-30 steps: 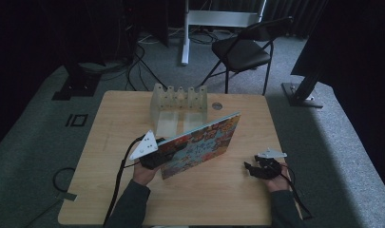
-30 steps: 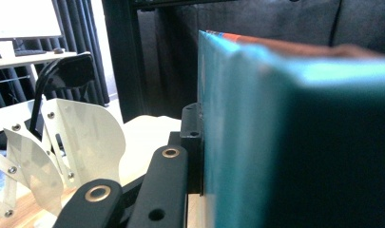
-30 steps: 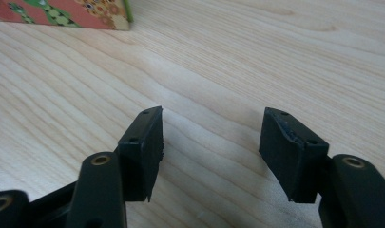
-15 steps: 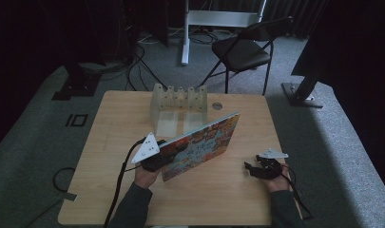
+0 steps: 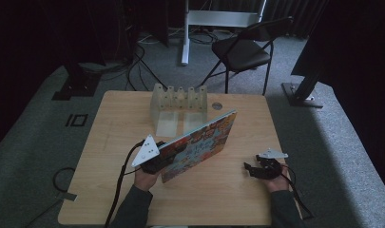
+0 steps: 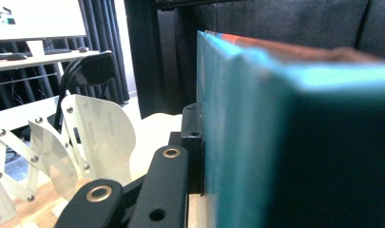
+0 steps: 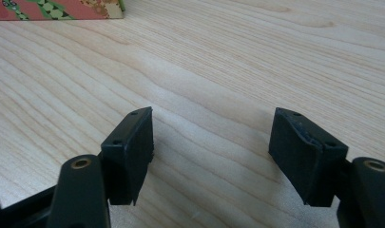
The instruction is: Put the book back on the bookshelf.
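Dark room, grey carpet, wooden desk (image 5: 109, 190) in the middle, black chair (image 5: 242, 50) behind it. Left gripper (image 5: 154, 161) clamps a colourful book (image 5: 199, 142) by its lower left corner; book is tilted up off the desk, far edge raised, just in front of a white slotted rack (image 5: 178, 107) at the desk's back edge. In the left gripper view the teal book edge (image 6: 256, 142) sits pressed against the jaw. Right gripper (image 7: 211, 156) rests at the desk's right side, well apart from the book; its jaws have just been opening, spread wide, nothing between them.
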Demonstrator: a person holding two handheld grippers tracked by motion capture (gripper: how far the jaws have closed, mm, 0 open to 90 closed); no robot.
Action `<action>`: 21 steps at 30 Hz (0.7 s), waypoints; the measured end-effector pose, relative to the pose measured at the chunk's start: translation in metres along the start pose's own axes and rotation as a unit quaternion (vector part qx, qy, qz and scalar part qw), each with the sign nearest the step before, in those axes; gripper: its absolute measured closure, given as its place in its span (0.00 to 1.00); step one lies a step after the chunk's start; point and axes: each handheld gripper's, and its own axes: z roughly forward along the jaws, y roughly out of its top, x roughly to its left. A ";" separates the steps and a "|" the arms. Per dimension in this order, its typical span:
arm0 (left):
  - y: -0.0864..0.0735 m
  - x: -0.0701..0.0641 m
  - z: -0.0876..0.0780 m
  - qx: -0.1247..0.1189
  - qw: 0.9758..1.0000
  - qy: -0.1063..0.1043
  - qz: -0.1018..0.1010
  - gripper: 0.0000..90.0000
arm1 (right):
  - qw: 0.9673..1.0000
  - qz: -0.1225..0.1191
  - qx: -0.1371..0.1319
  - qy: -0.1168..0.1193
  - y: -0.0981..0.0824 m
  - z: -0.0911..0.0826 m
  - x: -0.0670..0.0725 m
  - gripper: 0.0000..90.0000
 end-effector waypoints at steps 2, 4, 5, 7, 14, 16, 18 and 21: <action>0.000 -0.001 -0.002 0.000 1.000 0.002 -0.001 0.90 | 1.000 0.000 0.000 0.001 0.000 0.000 0.000 0.34; 0.000 -0.001 -0.004 0.000 1.000 0.004 0.000 0.90 | 1.000 0.000 0.001 0.001 0.000 0.000 0.000 0.33; 0.000 -0.001 -0.004 0.000 1.000 0.004 0.000 0.90 | 1.000 -0.001 0.001 0.002 0.000 0.000 0.000 0.33; -0.001 -0.001 -0.006 0.000 1.000 0.006 0.001 0.90 | 1.000 -0.001 0.001 0.002 0.000 0.000 0.000 0.33; -0.001 -0.002 -0.009 0.001 1.000 0.010 0.003 0.90 | 1.000 -0.002 0.001 0.002 0.000 0.000 0.000 0.33; -0.001 -0.002 -0.010 0.002 1.000 0.012 0.003 0.90 | 1.000 -0.002 0.001 0.003 0.000 0.000 0.000 0.33; -0.001 -0.002 -0.011 0.002 1.000 0.013 0.003 0.90 | 1.000 -0.002 0.001 0.003 0.000 0.000 0.000 0.33; -0.001 -0.002 -0.014 0.002 1.000 0.015 0.003 0.90 | 1.000 -0.002 0.001 0.002 0.000 0.000 0.000 0.33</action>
